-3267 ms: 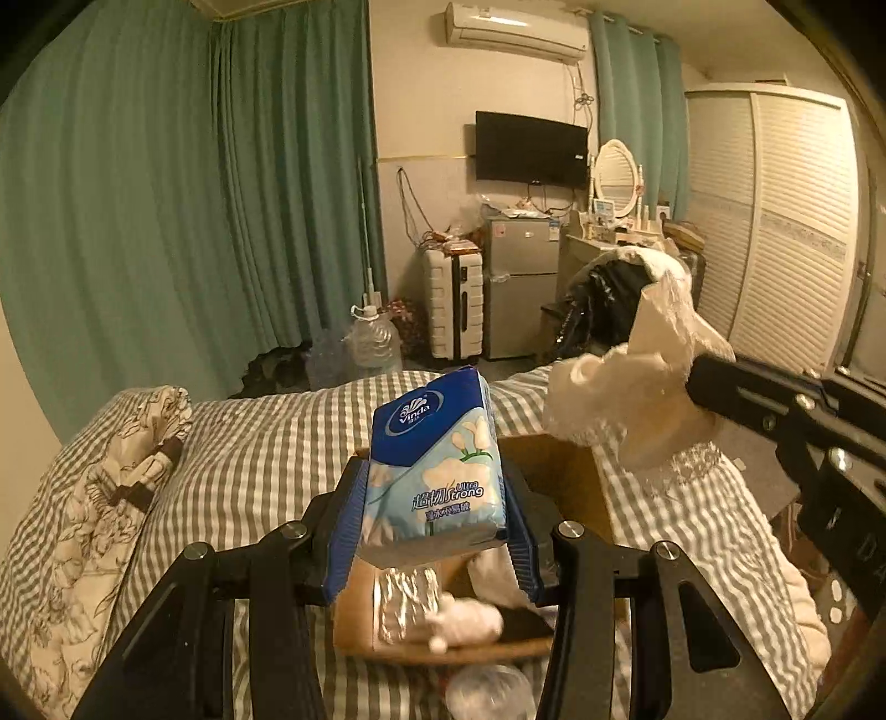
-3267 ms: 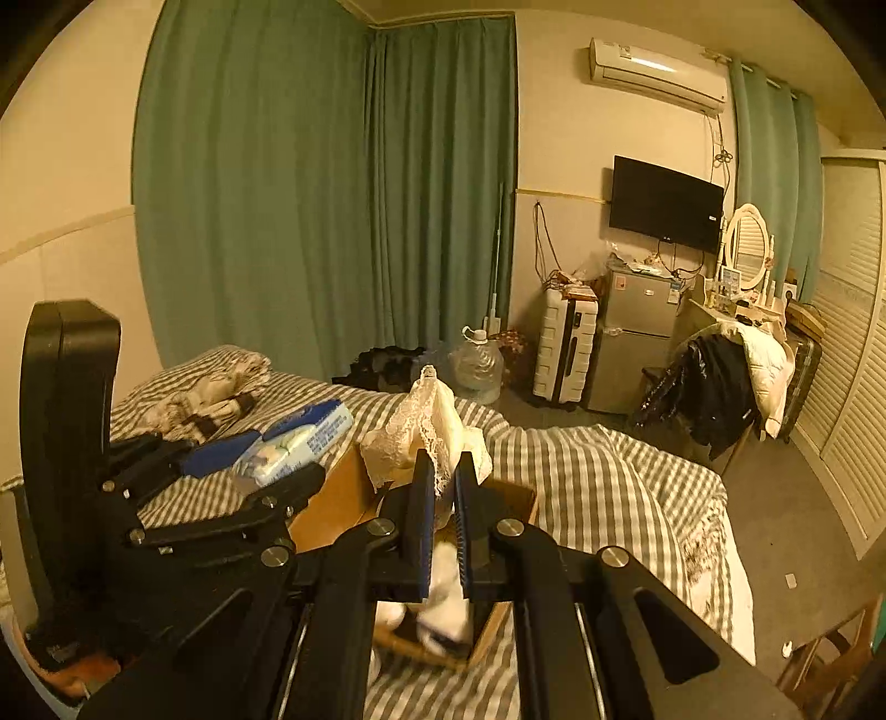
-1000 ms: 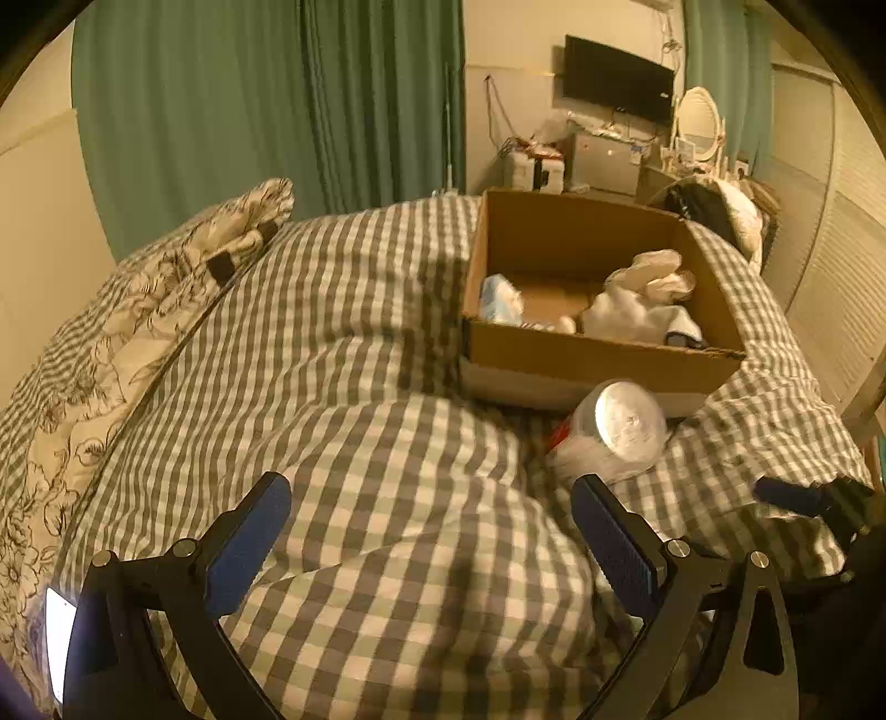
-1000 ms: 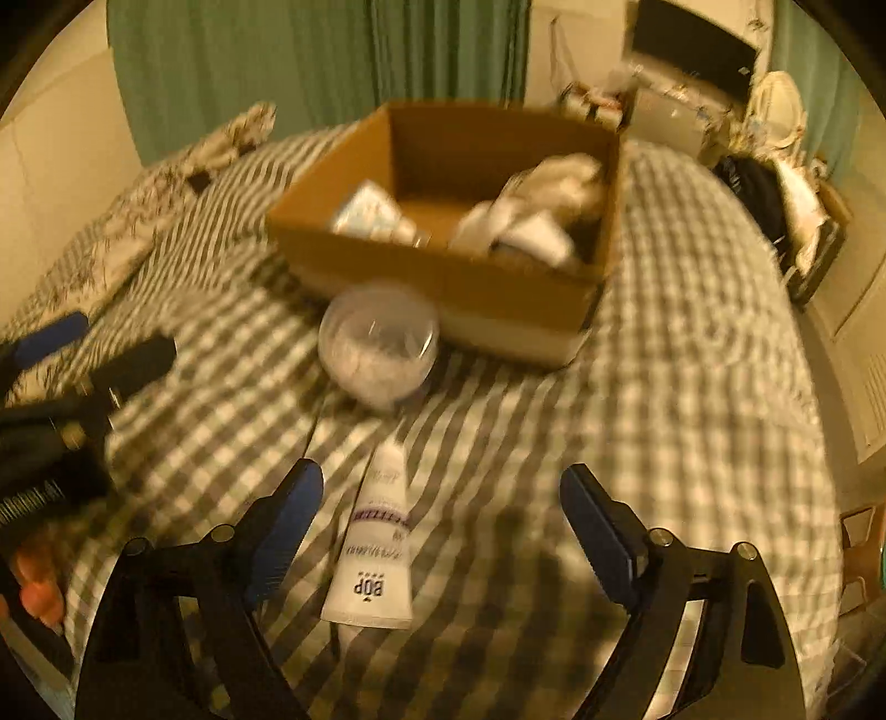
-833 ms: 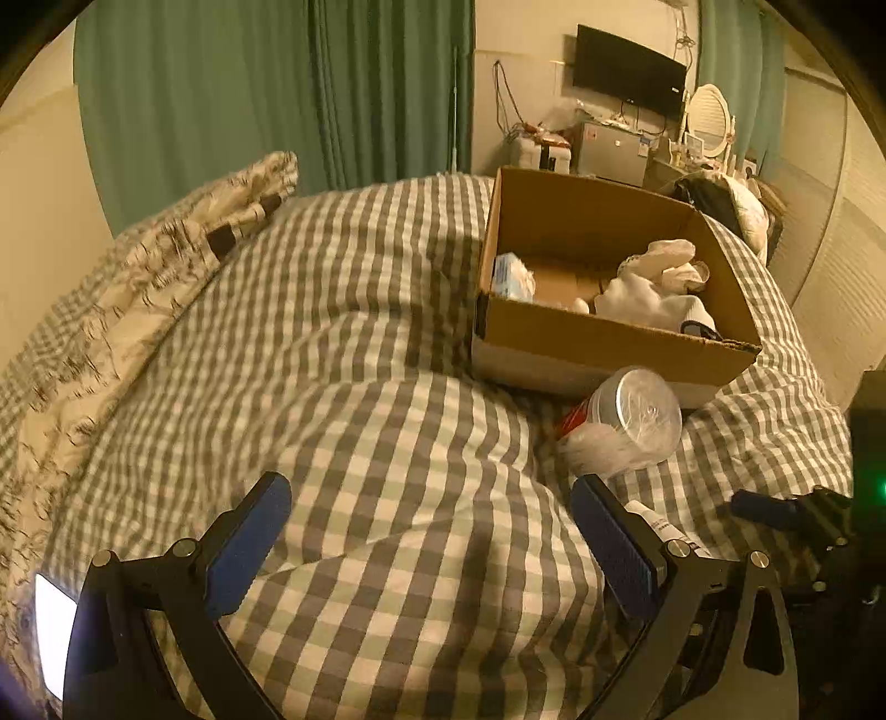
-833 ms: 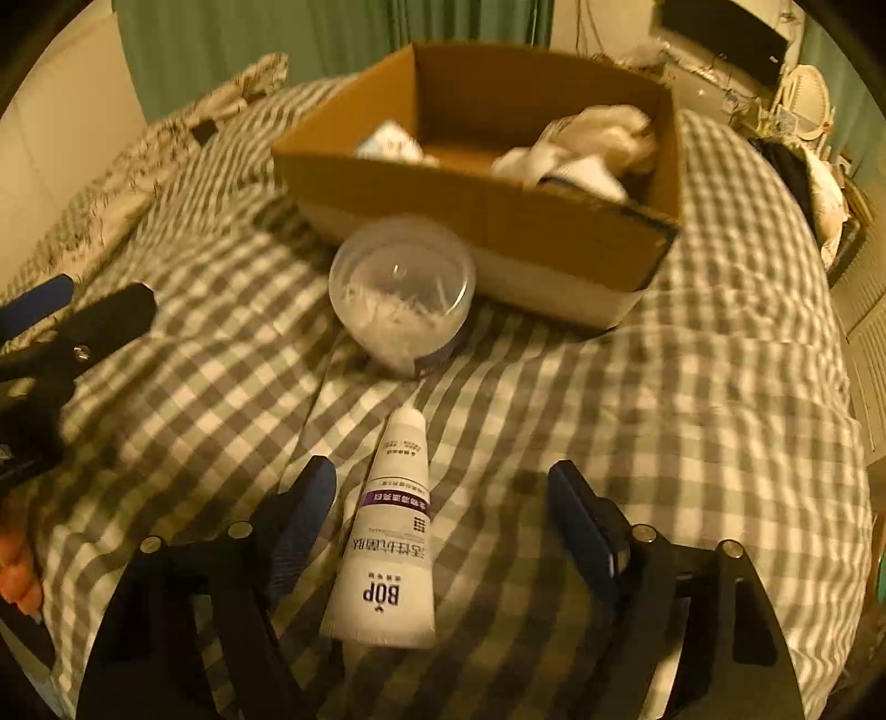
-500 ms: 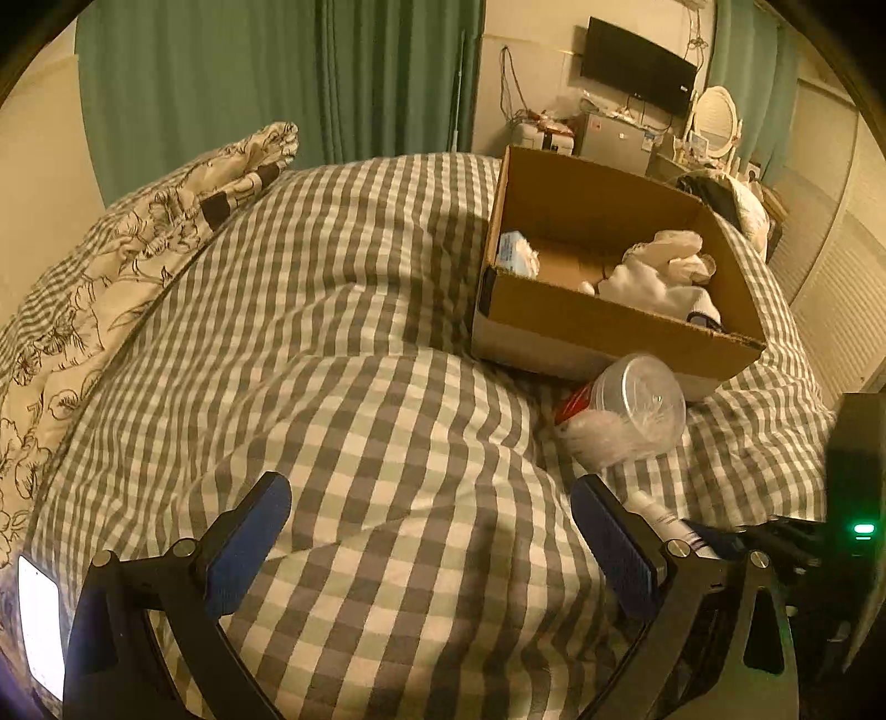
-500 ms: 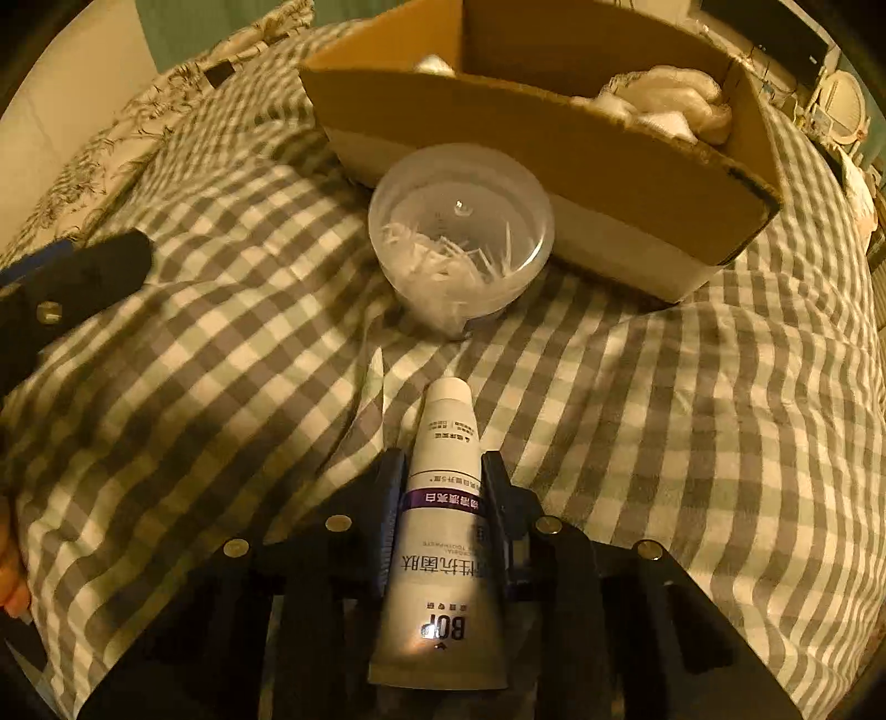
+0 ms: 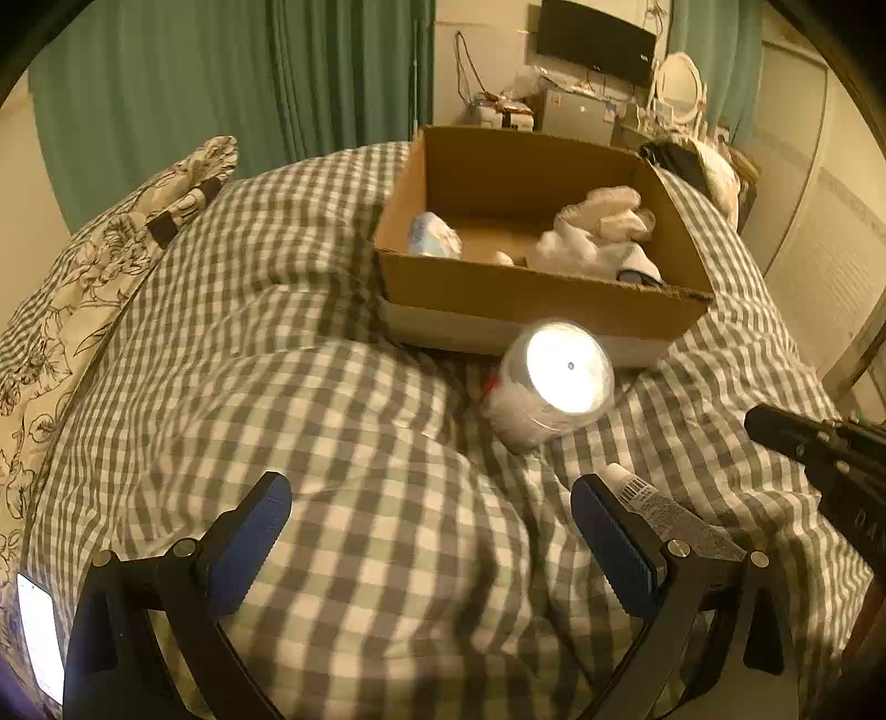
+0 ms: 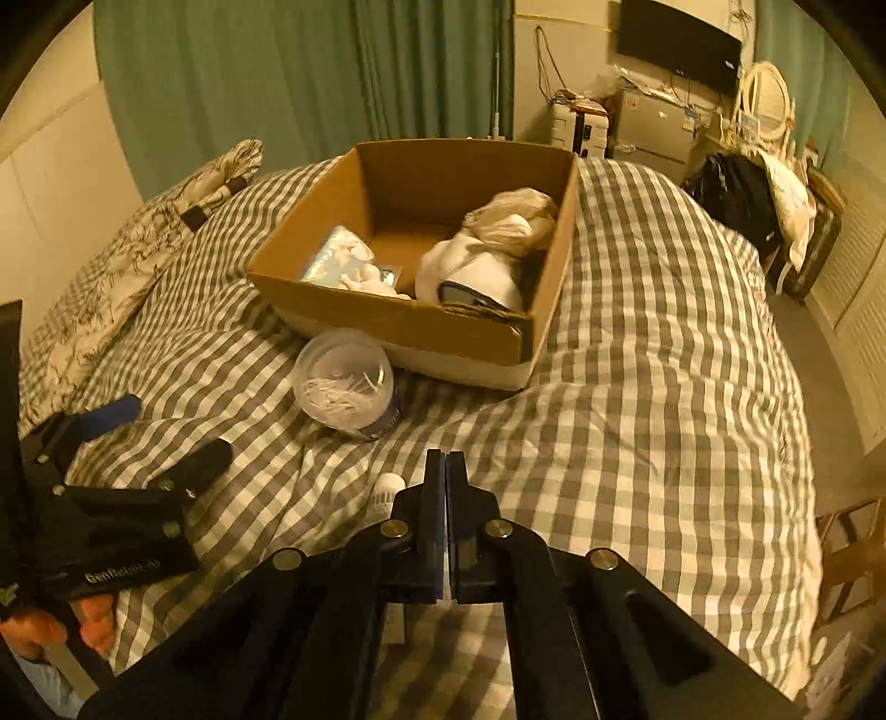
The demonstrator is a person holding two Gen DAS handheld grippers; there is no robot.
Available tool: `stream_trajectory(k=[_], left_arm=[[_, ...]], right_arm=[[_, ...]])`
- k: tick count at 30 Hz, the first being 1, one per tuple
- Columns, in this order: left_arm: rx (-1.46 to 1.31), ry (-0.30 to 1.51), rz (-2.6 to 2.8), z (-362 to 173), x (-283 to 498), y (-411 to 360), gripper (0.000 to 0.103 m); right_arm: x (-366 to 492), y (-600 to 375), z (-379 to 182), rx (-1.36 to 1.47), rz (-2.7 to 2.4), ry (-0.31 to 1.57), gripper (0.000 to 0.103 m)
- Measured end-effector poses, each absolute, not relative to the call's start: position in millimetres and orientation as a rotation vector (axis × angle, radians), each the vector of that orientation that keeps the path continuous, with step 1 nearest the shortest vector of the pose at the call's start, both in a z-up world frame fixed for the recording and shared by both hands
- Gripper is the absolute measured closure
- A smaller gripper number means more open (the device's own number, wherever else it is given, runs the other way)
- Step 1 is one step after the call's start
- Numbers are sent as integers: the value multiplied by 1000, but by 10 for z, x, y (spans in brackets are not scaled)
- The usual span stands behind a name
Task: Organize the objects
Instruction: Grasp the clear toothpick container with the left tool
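Your right tongs (image 10: pixel 446 471) have closed flat beside the tube (image 10: pixel 387 490); left tongs (image 9: pixel 426 537) stay open. Jar (image 10: pixel 346 382) sits mid-frame against the box (image 10: pixel 410 327).

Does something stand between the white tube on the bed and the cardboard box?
Yes: the clear round container lies between the white tube and the cardboard box, close to the box's near wall. A carry would need to pass over both.

Green curtains (image 10: pixel 310 83) hang behind the bed's far edge, and a floral pillow (image 9: pixel 105 266) lies along its left edge. Past the far right corner stand a wall television (image 10: pixel 678 39), a small fridge (image 10: pixel 656 130), a white suitcase (image 10: pixel 576 130) and an oval mirror (image 9: pixel 680 88).
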State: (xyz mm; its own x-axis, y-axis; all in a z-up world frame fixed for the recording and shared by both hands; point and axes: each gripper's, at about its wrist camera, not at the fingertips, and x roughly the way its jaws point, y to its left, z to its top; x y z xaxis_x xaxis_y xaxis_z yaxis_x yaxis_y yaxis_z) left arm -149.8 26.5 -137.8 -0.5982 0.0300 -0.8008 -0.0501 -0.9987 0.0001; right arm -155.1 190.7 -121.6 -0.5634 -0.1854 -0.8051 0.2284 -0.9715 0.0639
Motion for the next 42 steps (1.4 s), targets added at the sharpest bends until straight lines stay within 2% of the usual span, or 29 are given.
stream_trajectory(k=[7,8,10,11,12,16,17,18,24,32,37,42], left_arm=[[-1396,49,2796,-1405,-1542,268,0],[-1403,23,2805,-1401,-1544,201,0],[-1410,-1,2821,-1399,-1538,118,0],[-1412,-6,2827,-1403,-1532,79,0],[-1413,-9,2830,-1406,-1526,61,0],[-1417,-30,2820,-1422,-1500,43,0],[-1412,-27,2822,-1415,-1490,54,0],[-1403,-22,2825,-1405,-1473,67,0],[-1392,17,2816,-1368,-1393,168,0],[-1357,37,2761,-1373,-1537,560,0],[-1366,76,2738,-1489,-1845,787,0],[-1391,137,2703,-1663,-2137,956,0]], right_arm=[[-1585,1872,-1493,1385,-2466,10,102],[-1590,1821,-1523,1388,-2438,17,99],[-1605,1714,-1598,1404,-2395,40,82],[-1623,1670,-1668,1425,-2377,44,68],[-1649,1639,-1745,1456,-2358,44,64],[-1699,1586,-1917,1541,-2344,84,64],[-1693,1567,-1917,1541,-2348,102,67],[-1681,1547,-1915,1538,-2352,122,78],[-1557,1772,-1607,1398,-2445,-10,79],[-1609,2017,-1133,1261,-2586,41,79],[-1744,2096,-1080,1246,-2619,93,79],[-1832,2232,-1212,1269,-2618,43,79]])
